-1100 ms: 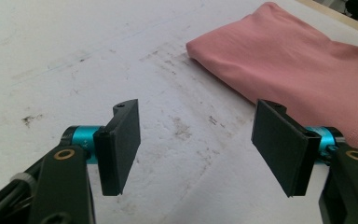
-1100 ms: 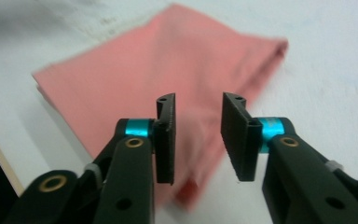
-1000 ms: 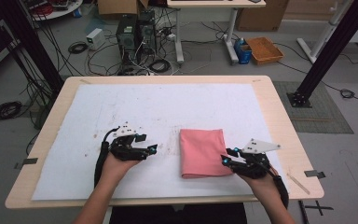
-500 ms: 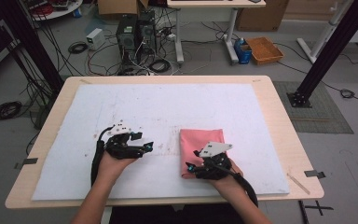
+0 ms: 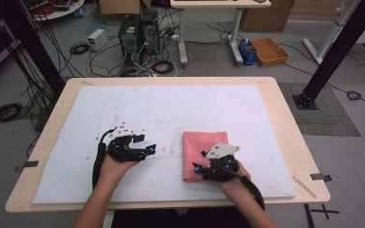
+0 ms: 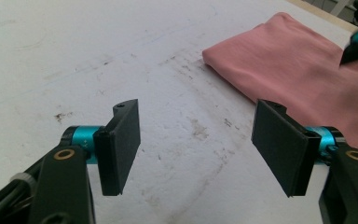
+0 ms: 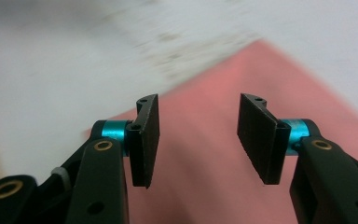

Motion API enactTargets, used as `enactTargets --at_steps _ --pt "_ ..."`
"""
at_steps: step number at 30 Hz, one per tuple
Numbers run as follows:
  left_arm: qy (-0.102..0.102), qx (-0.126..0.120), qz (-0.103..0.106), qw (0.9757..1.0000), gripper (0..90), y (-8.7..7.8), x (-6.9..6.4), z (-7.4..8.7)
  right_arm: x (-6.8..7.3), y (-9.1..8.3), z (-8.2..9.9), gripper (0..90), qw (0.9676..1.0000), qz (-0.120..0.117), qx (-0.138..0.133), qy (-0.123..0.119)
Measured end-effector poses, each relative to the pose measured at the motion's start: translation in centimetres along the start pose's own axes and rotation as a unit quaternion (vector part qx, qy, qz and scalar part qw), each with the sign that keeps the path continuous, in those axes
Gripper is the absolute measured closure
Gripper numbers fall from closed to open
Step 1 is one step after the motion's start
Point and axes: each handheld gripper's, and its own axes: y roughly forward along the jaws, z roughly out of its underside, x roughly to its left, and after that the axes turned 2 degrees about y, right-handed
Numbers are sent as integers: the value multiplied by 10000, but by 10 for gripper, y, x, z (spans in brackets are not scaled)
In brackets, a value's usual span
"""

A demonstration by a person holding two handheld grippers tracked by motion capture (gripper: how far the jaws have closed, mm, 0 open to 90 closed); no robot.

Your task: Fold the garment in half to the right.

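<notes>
Item: folded pink cloth [image 5: 204, 154], lying flat on the white mat [image 5: 171, 114] that covers the surface [image 5: 285, 137], right of centre and toward the near edge. Roughly rectangular; long axis runs near to far, with a slight lean so the near end sits a little further left. The far edge is straight and square to the sides; the near right corner is under the right gripper. In the left gripper view the cloth [image 6: 303, 70] shows a rounded fold along its edge facing the left gripper.

Right gripper [image 5: 200, 167]: over the near part of the cloth, pointing left. Its jaws have just been opening and stand moderately apart, nothing between them, the pads not pressing on anything. In the right gripper view the cloth [image 7: 205, 154] lies below the gap; that view is blurred.

Left gripper [image 5: 151, 149]: on bare mat to the left of the cloth, apart from it, pointing right toward it. Jaws wide, holding nothing.

Surface: light wooden top, the mat scuffed with grey marks near its middle; strips of dark tape at the left and right edges.

Room: grey floor beyond the far edge, with computer towers [image 5: 138, 33], tangled cables, an orange tray [image 5: 269, 50], cardboard boxes and black frame legs.
</notes>
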Motion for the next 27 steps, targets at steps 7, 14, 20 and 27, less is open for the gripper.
enactTargets --at_steps 7,14,20,27 --pt "4 26 22 10000 327 1 0 0 -69 7 -1 580 9972 500 70 549" --pt "-32 66 18 10000 327 2 2 2 -92 30 8 766 9949 627 392 686" --pt "-6 114 24 9999 327 4 1 4 -98 35 25 841 9933 755 475 731" --pt "18 129 -12 9999 327 4 1 4 -107 20 33 752 9888 1126 317 930"
